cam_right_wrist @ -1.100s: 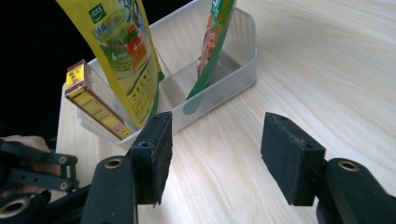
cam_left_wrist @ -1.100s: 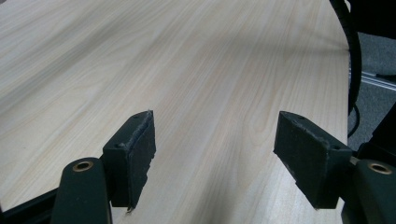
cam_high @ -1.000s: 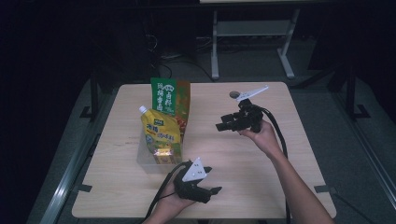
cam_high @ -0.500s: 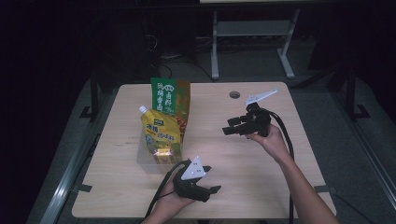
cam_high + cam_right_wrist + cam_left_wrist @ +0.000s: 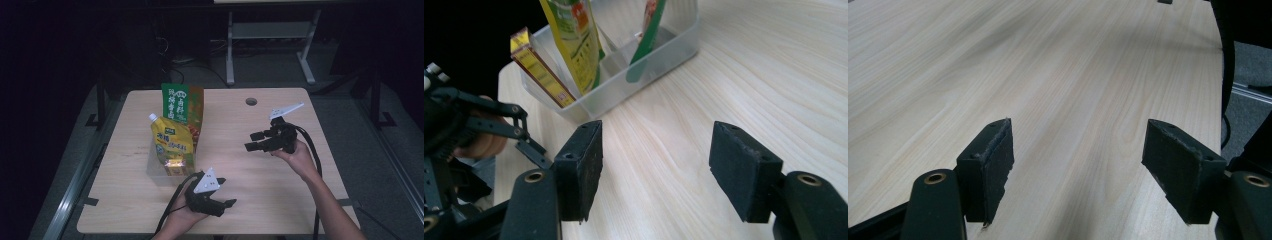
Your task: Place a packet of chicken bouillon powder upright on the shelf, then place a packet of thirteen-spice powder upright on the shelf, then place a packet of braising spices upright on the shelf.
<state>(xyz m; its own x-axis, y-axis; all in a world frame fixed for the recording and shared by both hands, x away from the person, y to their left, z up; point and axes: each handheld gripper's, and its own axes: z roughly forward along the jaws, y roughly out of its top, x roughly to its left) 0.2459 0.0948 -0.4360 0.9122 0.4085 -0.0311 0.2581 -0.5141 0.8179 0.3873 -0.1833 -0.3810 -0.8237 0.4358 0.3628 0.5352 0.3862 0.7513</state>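
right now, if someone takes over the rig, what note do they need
Left gripper: open, empty, low over the table near its front edge.
Right gripper: jaws have just been opening, nothing between them, aimed at the clear bin.
Things: yellow spout pouch, green packet and a small gold-edged packet stand in the bin at table left.
Done: all three packets seen are in the bin.
Left: nothing to grab shows outside it.
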